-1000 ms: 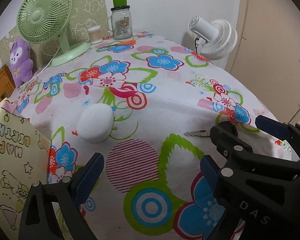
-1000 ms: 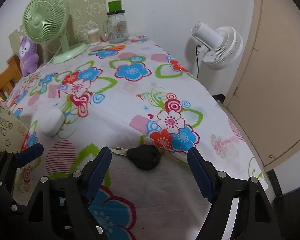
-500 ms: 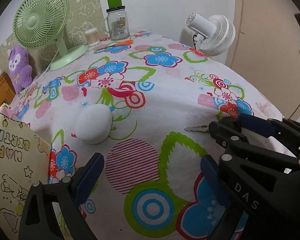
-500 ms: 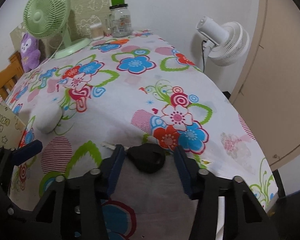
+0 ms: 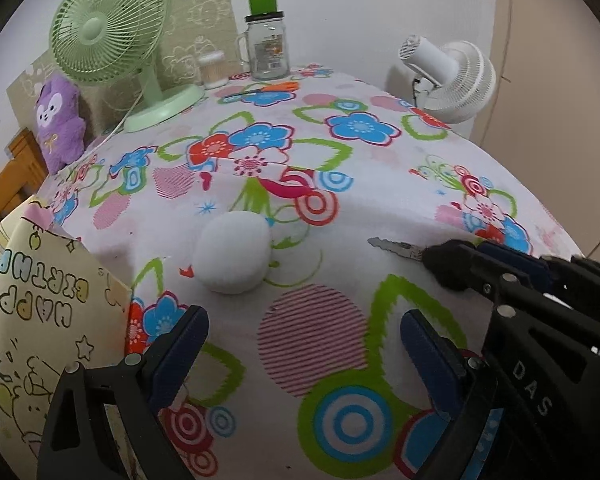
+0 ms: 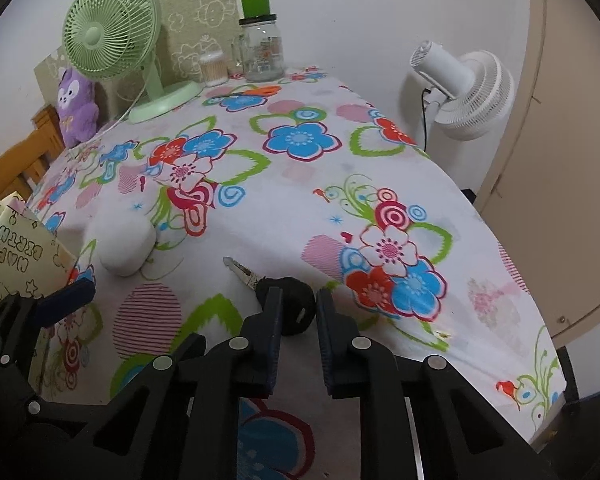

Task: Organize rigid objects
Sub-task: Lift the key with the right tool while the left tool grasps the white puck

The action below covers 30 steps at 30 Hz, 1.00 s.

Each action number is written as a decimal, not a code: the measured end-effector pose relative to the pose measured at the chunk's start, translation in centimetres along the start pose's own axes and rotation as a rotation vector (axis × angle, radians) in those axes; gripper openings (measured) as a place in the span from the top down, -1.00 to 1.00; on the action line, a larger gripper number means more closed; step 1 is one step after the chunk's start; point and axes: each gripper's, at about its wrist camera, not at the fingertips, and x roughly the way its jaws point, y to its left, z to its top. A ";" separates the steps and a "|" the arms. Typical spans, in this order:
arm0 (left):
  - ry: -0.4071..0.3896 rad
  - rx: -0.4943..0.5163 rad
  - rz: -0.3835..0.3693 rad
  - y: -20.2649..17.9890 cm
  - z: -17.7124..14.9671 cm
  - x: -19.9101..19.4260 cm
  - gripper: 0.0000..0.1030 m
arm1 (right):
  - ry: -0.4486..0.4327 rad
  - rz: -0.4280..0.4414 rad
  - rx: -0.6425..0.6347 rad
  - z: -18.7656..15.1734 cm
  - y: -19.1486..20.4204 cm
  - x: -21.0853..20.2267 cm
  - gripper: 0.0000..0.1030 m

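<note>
Near edge of the floral tablecloth [image 6: 300,184]: right gripper [image 6: 298,300] clamped on the black head of the key [image 6: 288,308], blade pointing far-left. Left gripper [image 5: 300,340] spread apart, nothing between the pads. White case [image 5: 232,254] just beyond it, left of key.

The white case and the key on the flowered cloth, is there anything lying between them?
Nothing: in the right wrist view only bare flowered cloth separates the white case from the key held in the right claw.
</note>
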 end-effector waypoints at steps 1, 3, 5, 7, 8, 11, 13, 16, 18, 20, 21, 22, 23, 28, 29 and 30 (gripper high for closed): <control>-0.002 0.004 0.015 0.0 0.0 0.1 -0.90 | 0.007 0.011 0.004 0.1 0.0 0.1 0.62; -0.014 0.014 0.042 0.2 0.1 0.2 -0.90 | 0.015 0.023 -0.007 0.2 0.3 0.2 0.62; -0.006 0.017 0.049 0.3 0.2 0.4 -0.89 | 0.029 0.044 -0.016 0.2 0.5 0.3 0.58; -0.001 0.014 0.044 0.6 0.0 0.5 -0.89 | 0.035 0.045 -0.022 0.2 0.7 0.6 0.51; 0.001 0.014 0.041 0.7 0.0 0.5 -0.89 | 0.036 0.044 -0.025 0.2 0.8 0.7 0.48; 0.000 0.019 0.037 0.7 -0.1 0.4 -0.89 | 0.052 0.062 -0.010 0.4 0.8 1.2 0.30; 0.000 0.017 0.031 0.9 -0.2 0.4 -0.89 | 0.049 0.069 -0.020 0.5 1.2 1.3 0.16; -0.007 0.024 0.024 0.9 -0.4 0.3 -0.90 | 0.043 0.051 -0.049 0.7 1.9 1.5 0.13; -0.010 0.034 0.026 0.8 -0.4 0.3 -0.90 | 0.045 0.009 -0.082 0.9 2.4 1.8 0.27; -0.011 0.038 0.020 0.8 -0.4 0.3 -0.90 | 0.043 -0.013 -0.096 1.0 2.7 1.9 0.28; -0.005 0.031 0.014 0.9 -0.3 0.4 -0.89 | 0.042 -0.019 -0.102 1.0 2.8 2.0 0.28; 0.000 0.024 0.010 1.1 -0.2 0.5 -0.89 | 0.038 -0.022 -0.097 1.1 2.8 2.0 0.31; 0.000 0.018 0.012 1.2 -0.1 0.5 -0.89 | 0.035 -0.021 -0.090 1.1 2.7 2.0 0.34; -0.006 -0.005 0.027 1.9 0.5 0.7 -0.88 | 0.028 -0.009 -0.065 1.8 2.8 2.3 0.34; -0.009 -0.010 0.026 2.0 0.7 0.8 -0.88 | 0.025 -0.006 -0.066 2.0 2.8 2.4 0.34; -0.012 -0.014 0.028 2.0 0.9 0.8 -0.87 | 0.022 -0.005 -0.062 2.1 2.8 2.4 0.34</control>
